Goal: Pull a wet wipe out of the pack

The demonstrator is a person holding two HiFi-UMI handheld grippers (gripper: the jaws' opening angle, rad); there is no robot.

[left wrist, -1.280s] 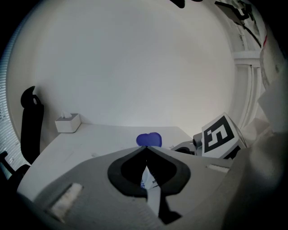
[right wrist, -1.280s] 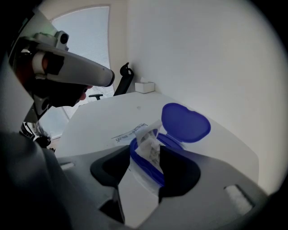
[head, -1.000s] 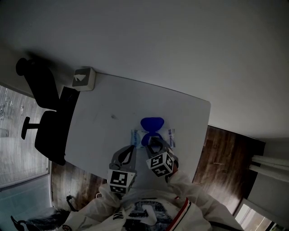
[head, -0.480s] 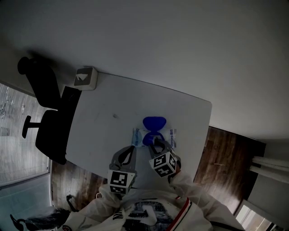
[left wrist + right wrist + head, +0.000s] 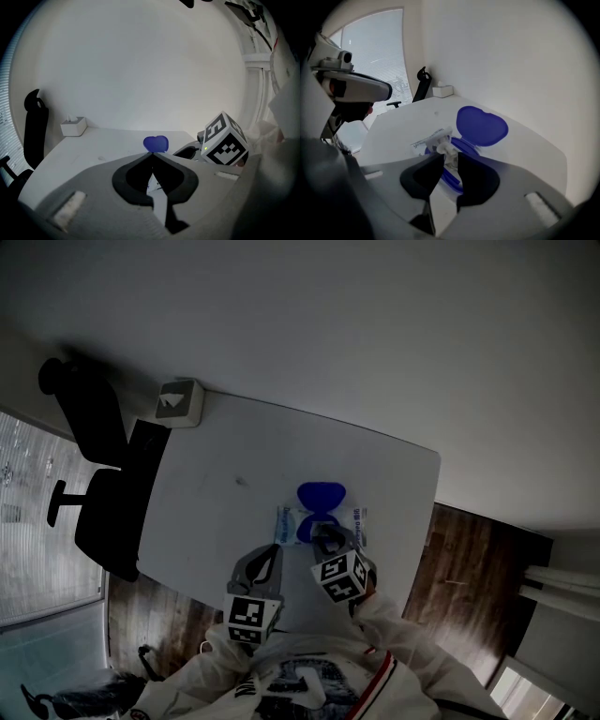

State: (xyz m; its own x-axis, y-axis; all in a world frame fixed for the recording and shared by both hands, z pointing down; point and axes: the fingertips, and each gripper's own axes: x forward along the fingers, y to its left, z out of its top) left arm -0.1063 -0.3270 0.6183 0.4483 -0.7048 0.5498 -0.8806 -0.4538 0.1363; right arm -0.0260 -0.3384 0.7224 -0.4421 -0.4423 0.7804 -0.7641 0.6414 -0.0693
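Note:
A white wet wipe pack lies on the white table with its blue heart-shaped lid flipped open. My right gripper points down into the opening. In the right gripper view a crumpled tuft of wet wipe sticks up from the blue ring, and the right gripper is shut on it. The lid stands open behind. My left gripper hovers at the pack's near left edge. In its own view the left gripper is shut with nothing between the tips.
A white tissue box sits at the table's far left corner. A black office chair stands by the left edge. Dark wooden floor shows past the right edge. The person's white sleeves fill the near side.
The right gripper has edged slightly right over the pack's opening. The left gripper has stayed where it was.

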